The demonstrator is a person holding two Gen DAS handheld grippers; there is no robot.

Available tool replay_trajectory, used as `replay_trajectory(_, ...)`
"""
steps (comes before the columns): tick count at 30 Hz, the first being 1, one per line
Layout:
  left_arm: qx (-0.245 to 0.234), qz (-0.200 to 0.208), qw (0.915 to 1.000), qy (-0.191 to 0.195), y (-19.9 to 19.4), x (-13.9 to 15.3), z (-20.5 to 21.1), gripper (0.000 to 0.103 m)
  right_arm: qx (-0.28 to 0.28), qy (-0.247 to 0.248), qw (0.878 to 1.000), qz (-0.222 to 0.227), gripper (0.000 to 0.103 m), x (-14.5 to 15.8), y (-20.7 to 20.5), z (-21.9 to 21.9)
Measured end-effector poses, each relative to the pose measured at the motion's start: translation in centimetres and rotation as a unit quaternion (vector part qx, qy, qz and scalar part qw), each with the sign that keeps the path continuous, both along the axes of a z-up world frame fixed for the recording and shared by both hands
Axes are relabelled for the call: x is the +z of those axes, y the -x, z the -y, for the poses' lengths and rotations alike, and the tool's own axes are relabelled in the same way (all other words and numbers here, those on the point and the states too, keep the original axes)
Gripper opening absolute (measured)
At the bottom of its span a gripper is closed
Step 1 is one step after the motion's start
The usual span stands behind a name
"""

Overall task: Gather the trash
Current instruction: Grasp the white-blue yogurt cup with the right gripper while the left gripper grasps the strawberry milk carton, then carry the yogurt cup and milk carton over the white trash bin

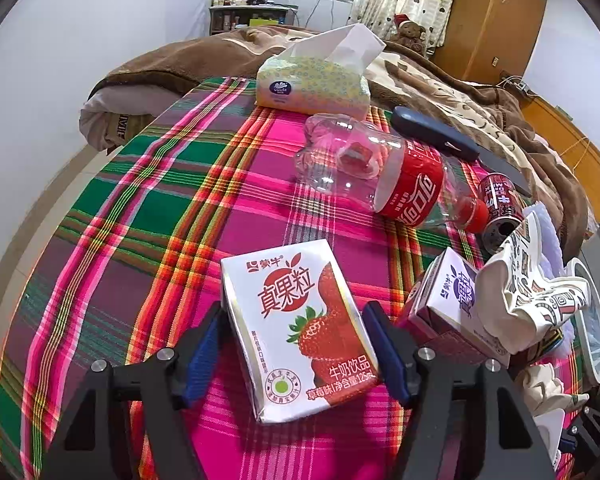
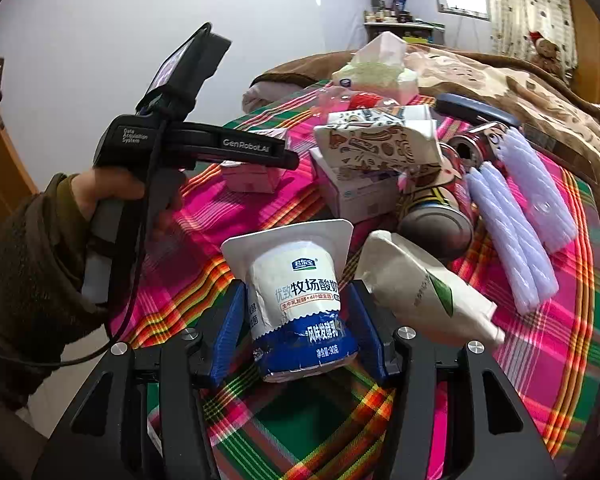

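- Left gripper [image 1: 296,344], bottom centre of its view: blue pads touch both sides of the strawberry milk carton [image 1: 300,332], gripping it on the plaid cloth [image 1: 140,240].
- Right gripper [image 2: 296,328], bottom centre of its view: pads pressed against the yogurt cup [image 2: 300,300], which lies on its side.
- Further up: purple carton [image 1: 452,300] at right, then cola bottle [image 1: 380,172], tissue pack [image 1: 312,84] beyond.

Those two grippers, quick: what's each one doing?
Left gripper: closed on the strawberry milk carton.
Right gripper: closed on the yogurt cup.

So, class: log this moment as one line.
left tongs: around strawberry milk carton | right tongs: around yogurt cup | both on plaid cloth
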State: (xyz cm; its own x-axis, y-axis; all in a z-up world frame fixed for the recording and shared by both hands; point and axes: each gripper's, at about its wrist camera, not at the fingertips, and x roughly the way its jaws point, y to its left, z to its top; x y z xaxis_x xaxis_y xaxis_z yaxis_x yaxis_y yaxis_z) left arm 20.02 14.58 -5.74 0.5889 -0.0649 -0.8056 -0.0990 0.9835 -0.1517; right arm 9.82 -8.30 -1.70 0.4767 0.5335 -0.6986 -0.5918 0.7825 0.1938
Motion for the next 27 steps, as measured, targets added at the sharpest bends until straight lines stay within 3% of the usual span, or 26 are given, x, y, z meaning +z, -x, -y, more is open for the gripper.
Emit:
replay_trajectory(2, 0.000, -0.002, 1.0000, -0.006, 0.2, 0.1, 0.2, 0.067, -0.004, -0.010, 1.000, -0.002, 0.048, 0.0, 0.2, 0.1)
replay_trajectory(7, -0.002, -0.005, 0.9997, -0.024, 0.3, -0.1, 0.5, 0.064, -0.015, -0.012, 1.000, 0.002, 0.048, 0.0, 0.4, 0.2)
replay_trajectory(15, 0.016, -0.002, 0.9997, -0.020, -0.3, -0.1, 0.2, 0.064, -0.034, -0.036, 0.999, -0.005, 0.048, 0.1, 0.3, 0.9)
replay_trajectory(16, 0.018, -0.001, 0.9996, -0.023, -0.4, -0.1, 0.2, 0.058, -0.037, -0.039, 0.999, -0.006, 0.048, 0.1, 0.3, 1.0)
replay_trajectory(19, 0.017, 0.001, 0.9996, -0.023, -0.2, 0.0, 0.2, 0.056, -0.044, -0.049, 0.998, -0.006, 0.048, 0.2, 0.1, 1.4)
replay_trajectory(27, 0.011, 0.025, 0.9993, -0.027, 2.5, 1.8, 1.0, 0.056, -0.065, -0.074, 0.995, 0.002, 0.048, 0.8, 0.5, 2.4)
